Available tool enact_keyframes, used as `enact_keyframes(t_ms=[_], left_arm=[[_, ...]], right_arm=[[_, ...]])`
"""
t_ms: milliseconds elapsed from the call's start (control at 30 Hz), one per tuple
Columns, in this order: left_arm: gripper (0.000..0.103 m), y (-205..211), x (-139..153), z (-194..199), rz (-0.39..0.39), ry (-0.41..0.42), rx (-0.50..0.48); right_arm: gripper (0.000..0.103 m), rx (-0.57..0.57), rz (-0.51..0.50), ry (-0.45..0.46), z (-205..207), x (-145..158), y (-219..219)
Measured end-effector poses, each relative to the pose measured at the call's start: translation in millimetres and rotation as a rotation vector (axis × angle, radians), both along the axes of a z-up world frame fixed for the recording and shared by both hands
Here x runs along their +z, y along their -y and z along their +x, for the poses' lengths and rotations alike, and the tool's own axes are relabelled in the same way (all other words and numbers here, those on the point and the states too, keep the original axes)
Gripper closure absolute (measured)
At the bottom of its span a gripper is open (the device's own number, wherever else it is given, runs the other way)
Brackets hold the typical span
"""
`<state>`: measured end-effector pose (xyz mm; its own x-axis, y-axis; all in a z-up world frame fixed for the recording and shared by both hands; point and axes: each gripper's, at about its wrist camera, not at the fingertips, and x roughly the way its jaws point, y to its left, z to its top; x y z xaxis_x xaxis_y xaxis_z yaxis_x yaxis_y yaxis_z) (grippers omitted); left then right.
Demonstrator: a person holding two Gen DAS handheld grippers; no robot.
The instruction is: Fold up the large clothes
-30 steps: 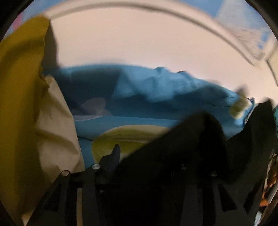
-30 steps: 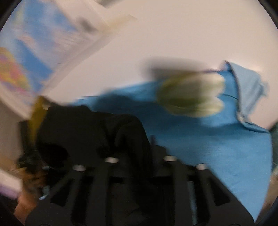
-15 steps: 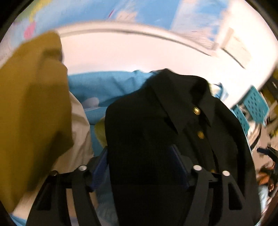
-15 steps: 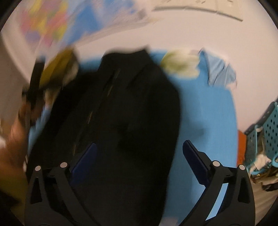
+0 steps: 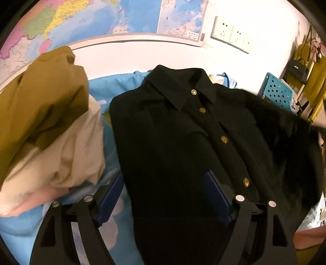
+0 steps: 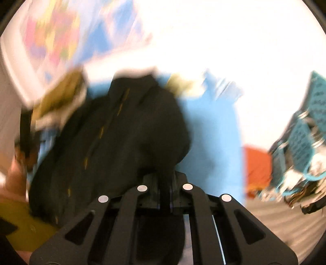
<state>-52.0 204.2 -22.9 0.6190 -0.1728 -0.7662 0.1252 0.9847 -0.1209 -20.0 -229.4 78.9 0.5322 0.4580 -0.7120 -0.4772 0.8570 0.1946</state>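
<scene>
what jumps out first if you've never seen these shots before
A black shirt with a row of gold buttons lies collar-up across the middle of a blue bedsheet. To its left an olive and cream garment is heaped up, with a colourful wall map behind. The left gripper stands open over the shirt's hem, while the right gripper is shut on the shirt's black cloth.

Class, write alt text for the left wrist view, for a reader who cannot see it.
A black shirt with gold buttons lies face up on a blue sheet, between the open left gripper's blue pads. An olive and cream garment is heaped to its left; maps hang on the wall behind.
</scene>
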Motion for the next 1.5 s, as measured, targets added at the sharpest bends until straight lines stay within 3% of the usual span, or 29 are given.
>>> enact_keyframes(t_ms=[67, 133, 200, 333, 367, 400, 433, 500, 567, 633, 667, 700, 733, 800, 900, 933, 967, 1000, 1033, 1133, 1167, 1200, 1300, 1367, 1500], left_arm=[[0.024, 0.0, 0.3, -9.1, 0.009, 0.003, -0.010], [0.023, -0.8, -1.9, -16.2, -0.003, -0.011, -0.028], [0.021, -0.3, -7.8, -27.8, -0.032, -0.037, -0.055], [0.020, 7.5, -26.1, -50.2, -0.075, -0.110, -0.089], [0.020, 10.1, -28.9, -55.2, -0.092, -0.125, -0.102], [0.019, 14.4, -31.1, -60.7, -0.112, -0.135, -0.121], [0.019, 20.7, -33.1, -65.8, -0.113, -0.145, -0.140], [0.020, 31.4, -37.2, -71.1, -0.093, -0.150, -0.163], [0.034, 40.9, -40.9, -74.5, -0.045, -0.142, -0.170], [0.078, 39.1, -40.5, -73.8, -0.009, -0.129, -0.145], [0.087, 31.5, -36.0, -73.1, -0.015, -0.119, -0.114], [0.093, 22.0, -29.2, -73.7, -0.045, -0.110, -0.094], [0.094, 7.6, -17.6, -75.6, -0.100, -0.084, -0.070], [0.096, -14.7, 3.6, -82.0, -0.133, -0.036, -0.019], [0.094, -49.6, 31.7, -93.0, -0.104, 0.035, 0.096], [0.085, -71.4, 38.4, -93.4, -0.042, 0.044, 0.204], [0.072, -87.1, 40.0, -93.0, -0.030, 0.029, 0.272], [0.050, -107.4, 37.1, -93.0, -0.048, 0.000, 0.344], [0.056, -124.1, 31.1, -93.3, -0.012, -0.022, 0.409], [0.055, -130.3, 11.8, -91.8, 0.311, -0.103, 0.563], [0.048, -129.3, 5.0, -91.3, 0.394, -0.138, 0.609], [0.048, -127.7, 3.3, -92.3, 0.416, -0.142, 0.630], [0.045, -108.3, 19.6, -106.3, 0.242, -0.014, 0.508], [0.035, -85.0, 34.3, -111.7, 0.168, 0.071, 0.403], [0.029, -35.0, 44.6, -105.0, 0.148, 0.125, 0.215]], right_arm=[[0.099, -0.089, 0.026, 0.070, 15.1, 19.3, 25.1], [0.099, -0.111, 0.065, 0.040, 33.6, 15.3, 37.2], [0.098, -0.156, -0.018, -0.006, 53.4, -13.6, 36.6], [0.093, -0.180, -0.016, -0.168, 68.9, -80.0, 37.9], [0.081, -0.191, -0.027, -0.196, 70.0, -95.0, 38.5], [0.058, -0.214, -0.052, -0.210, 69.9, -104.7, 39.5], [0.051, -0.249, -0.074, -0.208, 67.6, -109.3, 42.1], [0.046, -0.274, -0.024, -0.215, 62.5, -111.1, 51.9], [0.037, -0.286, 0.038, -0.210, 55.3, -104.8, 60.2], [0.033, -0.277, 0.057, -0.186, 47.1, -97.7, 62.0], [0.032, -0.273, 0.056, -0.168, 41.3, -92.6, 63.0], [0.032, -0.268, 0.061, -0.159, 37.8, -89.0, 63.5], [0.032, -0.263, 0.071, -0.150, 35.6, -85.6, 63.7], [0.032, -0.248, 0.095, -0.129, 26.7, -76.3, 64.5], [0.029, -0.220, 0.152, -0.107, 15.5, -65.8, 70.1], [0.029, -0.214, 0.160, -0.104, 11.7, -63.9, 71.1], [0.025, -0.215, 0.164, -0.092, 5.9, -62.4, 74.0], [0.022, -0.209, 0.175, -0.090, 2.5, -62.4, 76.0], [0.022, -0.192, 0.188, -0.094, -3.1, -64.2, 77.7], [0.018, -0.182, 0.184, -0.097, -16.1, -69.9, 81.3], [0.015, -0.191, 0.184, -0.095, -22.7, -72.3, 85.4], [0.010, -0.199, 0.191, -0.092, -26.9, -73.2, 88.0], [0.006, -0.217, 0.227, -0.103, -41.5, -79.5, 102.0], [0.006, -0.231, 0.240, -0.110, -50.0, -83.7, 108.8], [0.006, -0.199, 0.286, -0.171, -62.3, -100.6, 106.8]])
